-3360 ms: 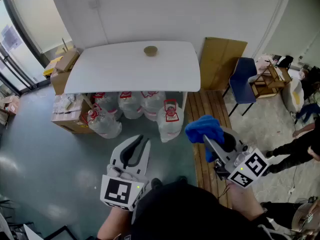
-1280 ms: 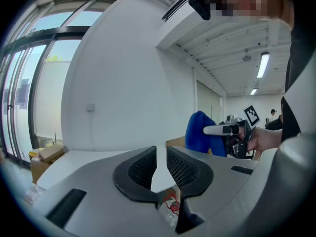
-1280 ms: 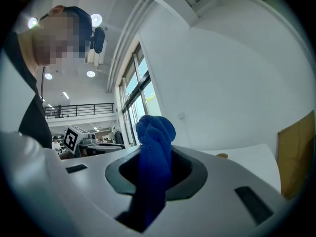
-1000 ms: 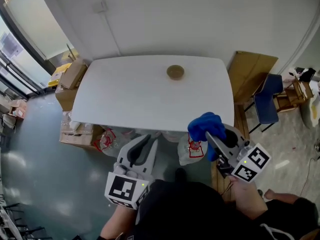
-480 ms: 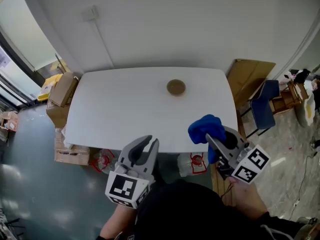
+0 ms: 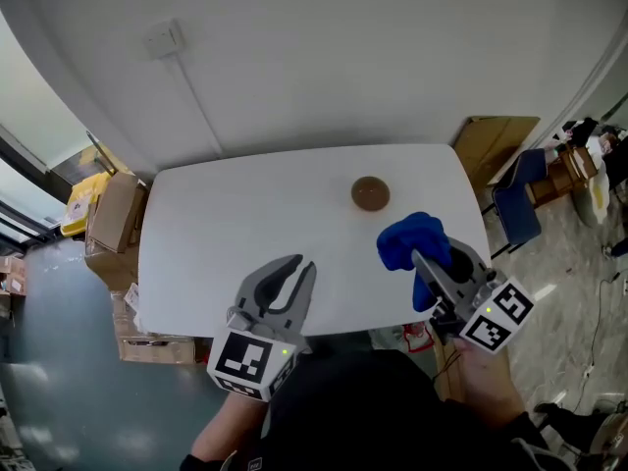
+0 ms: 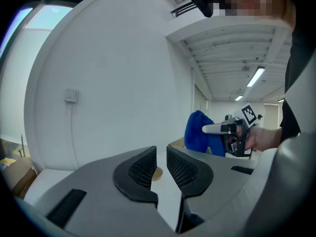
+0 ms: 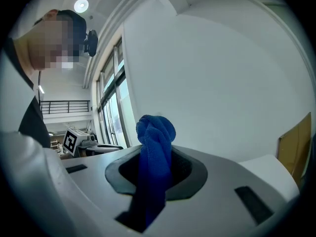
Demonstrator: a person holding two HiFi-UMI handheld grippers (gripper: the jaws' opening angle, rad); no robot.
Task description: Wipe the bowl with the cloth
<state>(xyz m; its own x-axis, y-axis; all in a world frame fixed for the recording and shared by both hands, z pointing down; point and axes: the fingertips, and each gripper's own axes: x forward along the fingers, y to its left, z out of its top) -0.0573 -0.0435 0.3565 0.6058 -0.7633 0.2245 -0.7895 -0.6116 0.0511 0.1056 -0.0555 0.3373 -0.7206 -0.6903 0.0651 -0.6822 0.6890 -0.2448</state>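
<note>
A small brown bowl point(image 6: 370, 193) stands on the white table point(image 6: 226, 224), right of its middle. My right gripper point(image 6: 424, 259) is shut on a bunched blue cloth point(image 6: 410, 240), held in the air just near-right of the bowl. In the right gripper view the cloth point(image 8: 155, 147) sticks up between the jaws of that gripper point(image 8: 155, 169). My left gripper point(image 6: 295, 267) hovers over the table's near edge, left of the bowl. Its jaws stand a narrow gap apart with nothing between them in the left gripper view point(image 7: 161, 154), and the bowl point(image 7: 157, 173) shows through that gap.
Cardboard boxes point(image 6: 110, 214) are stacked off the table's left end. A flat cardboard sheet point(image 6: 488, 137) and a blue chair point(image 6: 518, 200) stand at its right end. A white wall runs right behind the table. Water bottles point(image 6: 418, 337) lie under the near edge.
The view has closed in on the table. Both grippers, earlier over the floor, now hang over its near edge. The cloth stays gripped, and the bowl is much nearer to it.
</note>
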